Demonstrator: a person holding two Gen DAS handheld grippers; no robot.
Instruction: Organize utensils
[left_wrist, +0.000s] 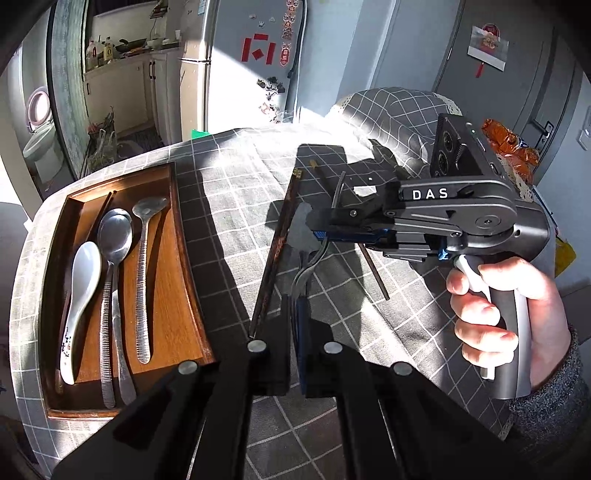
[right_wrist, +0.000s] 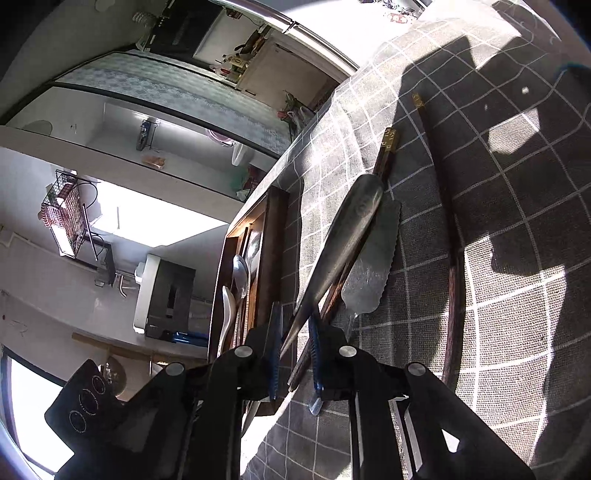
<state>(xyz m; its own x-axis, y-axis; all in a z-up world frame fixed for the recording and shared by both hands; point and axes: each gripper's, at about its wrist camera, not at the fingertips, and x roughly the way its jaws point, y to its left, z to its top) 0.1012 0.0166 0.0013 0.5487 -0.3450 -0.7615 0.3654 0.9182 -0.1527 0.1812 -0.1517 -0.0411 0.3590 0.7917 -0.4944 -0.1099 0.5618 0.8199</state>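
A: On the counter (left_wrist: 229, 206), at nine o'clock, the tray (left_wrist: 173, 280) already has three spoons (left_wrist: 114, 236) and other pieces. What is left?

B: Two chopsticks (left_wrist: 273, 254) lie outside, at twelve o'clock. The right hand-held gripper (right_wrist: 295, 332) is clenched on a knife (right_wrist: 332, 243), just above the counter.

A: And the left hand-held gripper (left_wrist: 293, 332)?

B: Its jaws stand apart, nothing between them. I judge the task more than half done.

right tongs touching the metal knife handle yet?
Touching. The right wrist view shows the right tongs closed on the knife, its handle pinched between the blue pads, above the tablecloth.
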